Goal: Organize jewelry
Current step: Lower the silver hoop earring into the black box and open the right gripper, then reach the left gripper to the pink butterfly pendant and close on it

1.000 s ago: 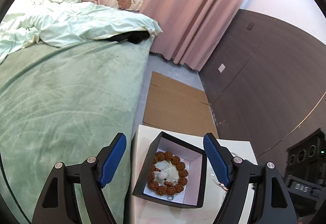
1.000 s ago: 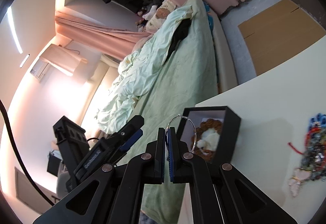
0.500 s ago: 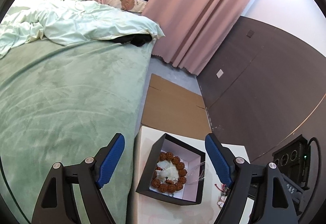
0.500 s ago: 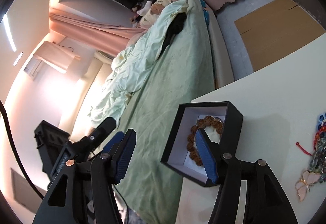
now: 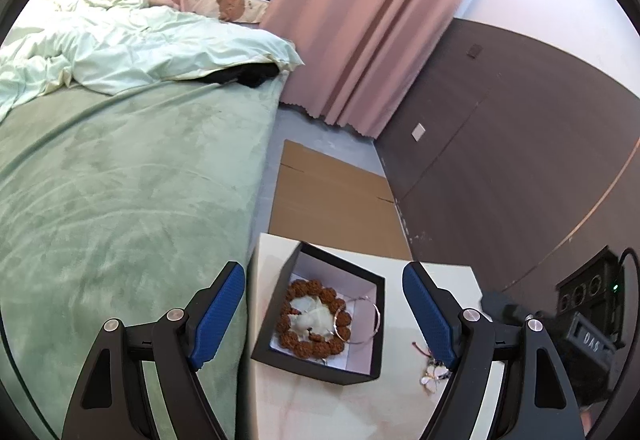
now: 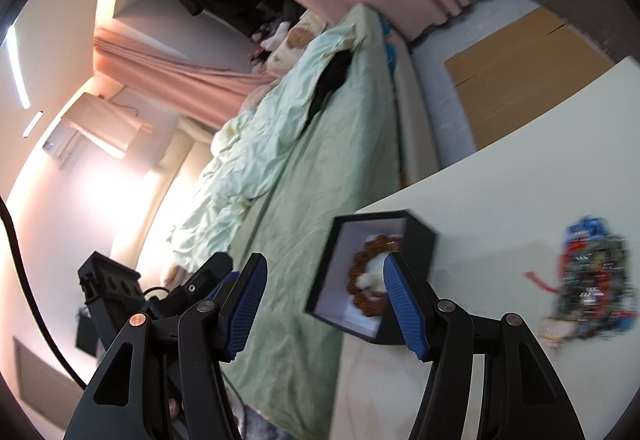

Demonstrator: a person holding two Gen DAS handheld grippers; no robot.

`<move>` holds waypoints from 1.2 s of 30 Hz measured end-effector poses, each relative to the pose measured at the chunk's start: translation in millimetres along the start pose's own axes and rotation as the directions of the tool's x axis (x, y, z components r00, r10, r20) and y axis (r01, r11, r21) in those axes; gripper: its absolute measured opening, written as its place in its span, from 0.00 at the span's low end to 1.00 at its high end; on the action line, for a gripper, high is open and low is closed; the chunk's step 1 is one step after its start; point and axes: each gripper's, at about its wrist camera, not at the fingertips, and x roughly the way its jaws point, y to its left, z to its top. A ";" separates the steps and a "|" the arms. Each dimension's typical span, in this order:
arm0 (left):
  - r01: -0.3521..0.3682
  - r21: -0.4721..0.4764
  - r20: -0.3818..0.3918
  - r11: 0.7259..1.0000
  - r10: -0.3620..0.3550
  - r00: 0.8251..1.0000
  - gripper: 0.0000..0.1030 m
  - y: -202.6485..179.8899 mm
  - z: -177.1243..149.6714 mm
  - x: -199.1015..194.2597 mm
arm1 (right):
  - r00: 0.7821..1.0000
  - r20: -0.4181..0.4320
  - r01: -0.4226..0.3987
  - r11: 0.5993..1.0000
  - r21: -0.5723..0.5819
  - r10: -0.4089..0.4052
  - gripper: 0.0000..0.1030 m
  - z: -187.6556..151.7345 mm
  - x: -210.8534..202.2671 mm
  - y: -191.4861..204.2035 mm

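Left wrist: the left hand-held gripper (image 5: 322, 310) stands apart and empty, with the box (image 5: 320, 360) on the bench (image 5: 360, 412) between its fingers; beads (image 5: 316, 320) and a bangle (image 5: 362, 322) lie inside.

Right wrist: the right hand-held gripper (image 6: 324, 300) is apart, holding nothing; the box (image 6: 418, 240) sits just ahead, with a jewelry pile (image 6: 596, 280) to its right.

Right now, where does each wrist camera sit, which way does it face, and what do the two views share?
Left wrist: sits on the left gripper, facing forward and down at the black jewelry box on the white table, with the bed beyond; its own open fingers show.
Right wrist: sits on the right gripper, tilted, facing the same box from its other side; its own open fingers and the left gripper show.
Shared: box, brown bead bracelet, table, bed, pink curtain, flattened cardboard.
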 end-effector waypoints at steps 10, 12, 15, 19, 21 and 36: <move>0.053 0.093 -0.034 0.994 -0.050 0.998 0.79 -42.7 -21.8 7.3 | 0.979 0.015 0.204 0.979 0.027 -0.204 0.60 2.2 -59.0 -36.7; 0.058 0.119 -0.040 0.991 -0.054 0.998 0.79 -52.4 -26.8 9.9 | 0.972 0.005 0.234 0.972 0.034 -0.234 0.60 1.9 -65.7 -45.0; 0.075 0.161 -0.053 0.984 -0.067 0.996 0.79 -67.5 -35.7 14.2 | 0.964 -0.005 0.267 0.963 0.042 -0.267 0.60 1.3 -74.9 -55.5; 0.104 0.222 -0.079 0.970 -0.088 0.993 0.79 -89.4 -49.4 22.2 | 0.955 -0.013 0.297 0.953 0.057 -0.297 0.60 0.3 -86.6 -67.7; 0.121 0.251 -0.102 0.960 -0.098 0.990 0.79 -99.5 -56.3 28.3 | 0.951 -0.016 0.309 0.949 0.065 -0.309 0.60 0.3 -90.9 -72.9; 0.192 0.434 -0.269 0.880 -0.077 0.960 0.61 -151.3 -120.3 73.3 | 0.939 -0.036 0.344 0.929 0.140 -0.342 0.60 5.2 -114.9 -107.1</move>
